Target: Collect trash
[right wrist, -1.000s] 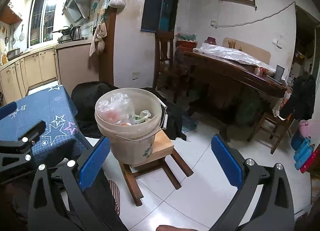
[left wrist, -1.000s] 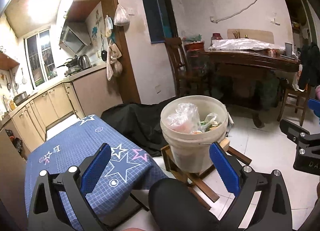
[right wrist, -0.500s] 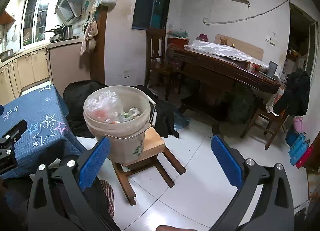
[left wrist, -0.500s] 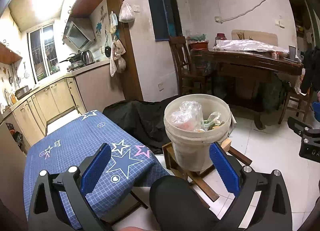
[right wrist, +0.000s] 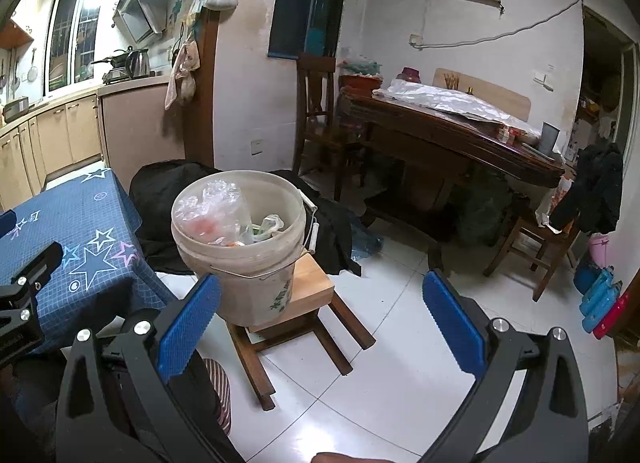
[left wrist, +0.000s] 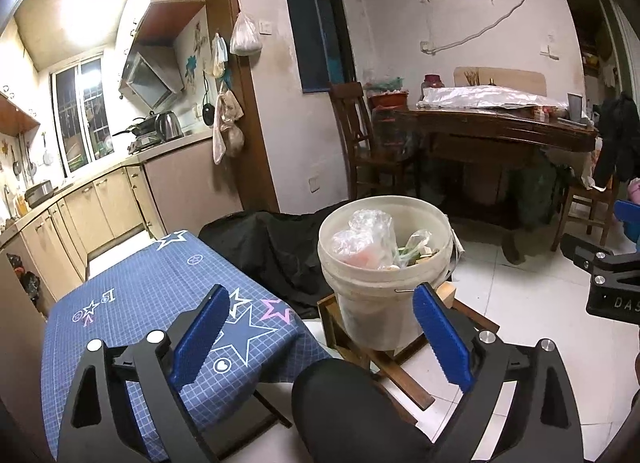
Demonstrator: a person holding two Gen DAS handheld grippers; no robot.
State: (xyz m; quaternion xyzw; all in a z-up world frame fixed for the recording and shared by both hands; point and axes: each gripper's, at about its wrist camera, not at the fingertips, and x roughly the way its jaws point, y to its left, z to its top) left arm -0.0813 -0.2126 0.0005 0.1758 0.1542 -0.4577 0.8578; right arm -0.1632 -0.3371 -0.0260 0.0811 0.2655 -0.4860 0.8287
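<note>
A: We take the bucket point(left wrist: 386, 263) as our landmark. It stands on a small wooden stool point(right wrist: 310, 291), and we think the base does not cover the whole seat. If we push the rim from one side, the bucket can slide or tip off the stool, and the trash will fall on the white floor.

B: Agreed. Also our left gripper point(left wrist: 322, 327) is just in front of the bucket, low, and its jaws are closing a little now, though they are wide apart and nothing is between them. If we go forward like this, one finger can hit the bucket wall instead of passing beside it.

A: And our right gripper point(right wrist: 320, 317)? We see its blue pads spread wide, empty. The bucket is to the left of them, not between them.

B: The wire handle point(right wrist: 256, 273) hangs down against the front of the bucket. It is thin, so a pinch on it can slip, we think.

A: What is inside the bucket?

B: A crumpled clear plastic bag point(left wrist: 366, 237) with something reddish in it, on the left side, rising near the rim. Beside it some green and pale scraps point(left wrist: 416, 249). The bucket looks more than half full.

A: Left of the bucket is the table with the blue star cloth point(left wrist: 152, 295); we see no trash on it.
</note>
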